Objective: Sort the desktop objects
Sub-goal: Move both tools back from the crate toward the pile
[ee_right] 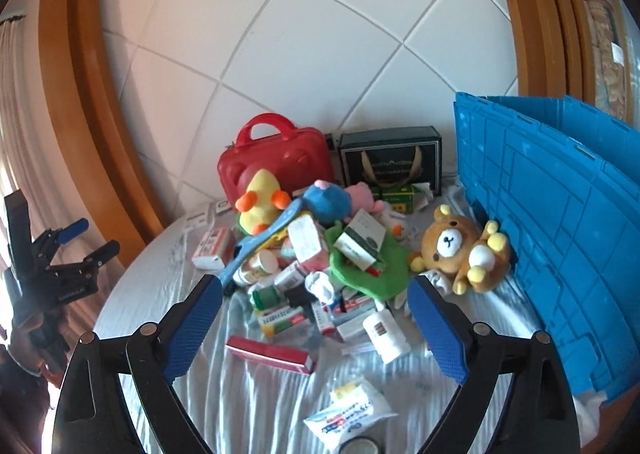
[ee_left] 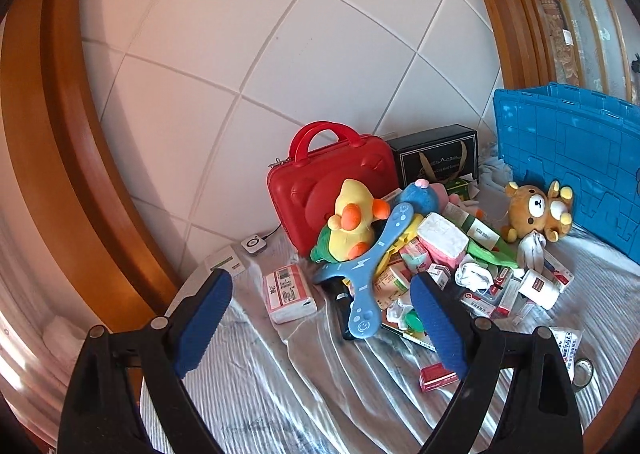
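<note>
My right gripper (ee_right: 314, 320), wide open and empty, was nearest the white cylindrical plastic bottle (ee_right: 386, 336) at lower centre.

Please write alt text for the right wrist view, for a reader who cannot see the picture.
The open right gripper hovers, holding nothing, over a pile of small boxes and bottles and plush toys on a pale striped cloth. A brown bear plush lies beside a blue crate on the right; a red case stands behind, near the white tiled wall.
</note>
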Motion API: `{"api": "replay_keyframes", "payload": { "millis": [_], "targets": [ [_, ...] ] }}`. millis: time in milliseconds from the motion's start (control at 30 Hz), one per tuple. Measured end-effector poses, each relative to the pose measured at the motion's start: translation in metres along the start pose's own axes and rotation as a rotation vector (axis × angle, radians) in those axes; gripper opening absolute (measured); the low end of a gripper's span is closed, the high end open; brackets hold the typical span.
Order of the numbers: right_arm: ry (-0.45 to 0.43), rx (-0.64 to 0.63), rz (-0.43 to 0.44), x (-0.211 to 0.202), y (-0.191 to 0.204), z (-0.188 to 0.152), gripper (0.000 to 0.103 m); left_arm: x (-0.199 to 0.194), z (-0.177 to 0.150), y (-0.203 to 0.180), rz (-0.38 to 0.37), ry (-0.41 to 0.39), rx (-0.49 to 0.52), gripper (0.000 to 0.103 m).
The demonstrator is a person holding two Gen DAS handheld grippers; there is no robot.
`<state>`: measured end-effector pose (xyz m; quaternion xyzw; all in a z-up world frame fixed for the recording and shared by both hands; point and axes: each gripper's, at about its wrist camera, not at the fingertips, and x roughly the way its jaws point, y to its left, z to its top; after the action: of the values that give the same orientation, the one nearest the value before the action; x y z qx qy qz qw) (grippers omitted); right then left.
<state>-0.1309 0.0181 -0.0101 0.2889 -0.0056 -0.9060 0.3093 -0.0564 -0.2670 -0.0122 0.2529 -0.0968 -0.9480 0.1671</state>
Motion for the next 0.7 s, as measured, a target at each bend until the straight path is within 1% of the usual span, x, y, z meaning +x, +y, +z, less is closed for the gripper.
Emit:
{"api": "replay_keyframes", "payload": {
  "millis": [100,200,267,400,467,533,700],
  "targets": [
    [0.005,-0.009,-0.015,0.006,-0.006,0.006,0.095,0.01,0.002,-0.002,-0.003,-0.009,-0.004,0.091],
    [0.003,-0.008,-0.045,0.011,-0.019,0.012,0.095,0.024,0.0,-0.007,-0.059,-0.005,-0.02,0.091],
    [0.023,0.002,-0.056,0.018,-0.03,0.014,0.096,0.035,-0.002,-0.01,-0.069,-0.001,-0.032,0.091],
    [0.077,0.0,-0.079,0.034,-0.049,0.013,0.096,0.059,-0.011,-0.014,-0.079,0.037,-0.061,0.091],
    [0.1,0.019,-0.068,0.046,-0.058,0.014,0.096,0.075,-0.017,-0.016,-0.073,0.084,-0.064,0.091],
    [0.141,0.033,-0.037,0.064,-0.064,0.013,0.096,0.088,-0.024,-0.016,-0.073,0.117,-0.068,0.091],
    [0.25,0.068,0.052,0.126,-0.065,0.014,0.095,0.122,-0.031,-0.015,-0.097,0.176,-0.072,0.091]
  ]
}}
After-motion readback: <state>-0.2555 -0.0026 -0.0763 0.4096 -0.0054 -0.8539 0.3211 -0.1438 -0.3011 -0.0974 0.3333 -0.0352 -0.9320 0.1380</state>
